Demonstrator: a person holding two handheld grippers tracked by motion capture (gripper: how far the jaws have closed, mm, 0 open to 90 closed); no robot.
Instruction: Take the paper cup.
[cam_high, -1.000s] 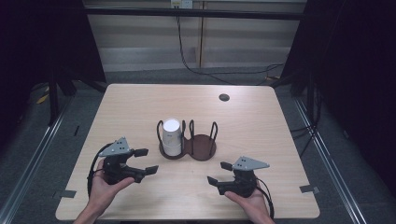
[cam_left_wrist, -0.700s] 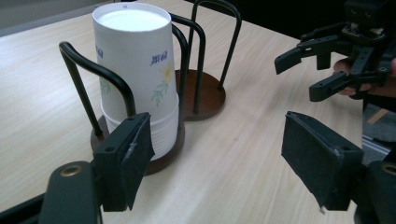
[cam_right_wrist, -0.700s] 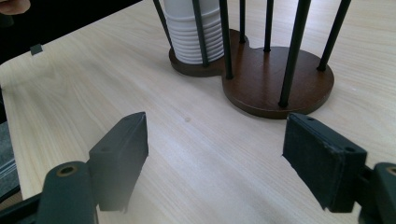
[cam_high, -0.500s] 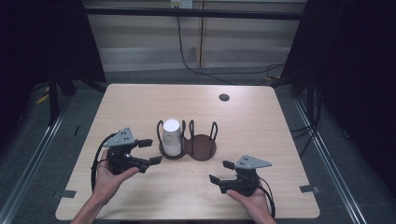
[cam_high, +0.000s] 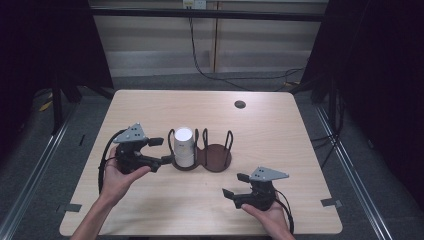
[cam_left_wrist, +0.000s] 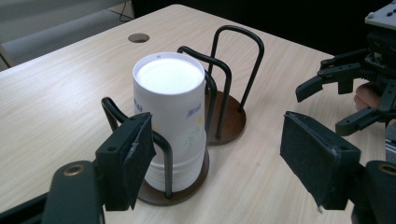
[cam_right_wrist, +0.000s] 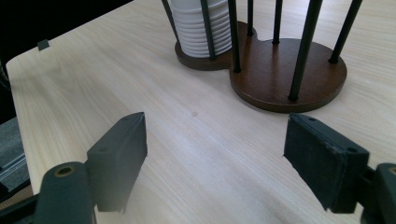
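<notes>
A stack of white paper cups (cam_high: 183, 146) stands upside down in the left slot of a brown two-slot holder (cam_high: 217, 157) with black wire loops. The right slot is empty. My left gripper (cam_high: 164, 151) hovers just left of the stack, open. Its jaws have just been closing with nothing between them. In the left gripper view the cups (cam_left_wrist: 170, 107) rise just beyond the left gripper (cam_left_wrist: 224, 172). My right gripper (cam_high: 232, 184) rests near the front edge, open. Its jaws have just been opening over bare wood. The right gripper view has the holder base (cam_right_wrist: 275, 70) ahead of the right gripper (cam_right_wrist: 215, 158).
A round cable hole (cam_high: 240, 104) sits in the far right part of the wooden table (cam_high: 150, 110). Tape marks (cam_high: 330, 202) lie off the front corners. Cables run along the floor behind. The right gripper (cam_left_wrist: 322, 109) also appears far right in the left gripper view.
My left gripper has moved right and up, closing in on the cup stack. The right hand has stayed where it was.
</notes>
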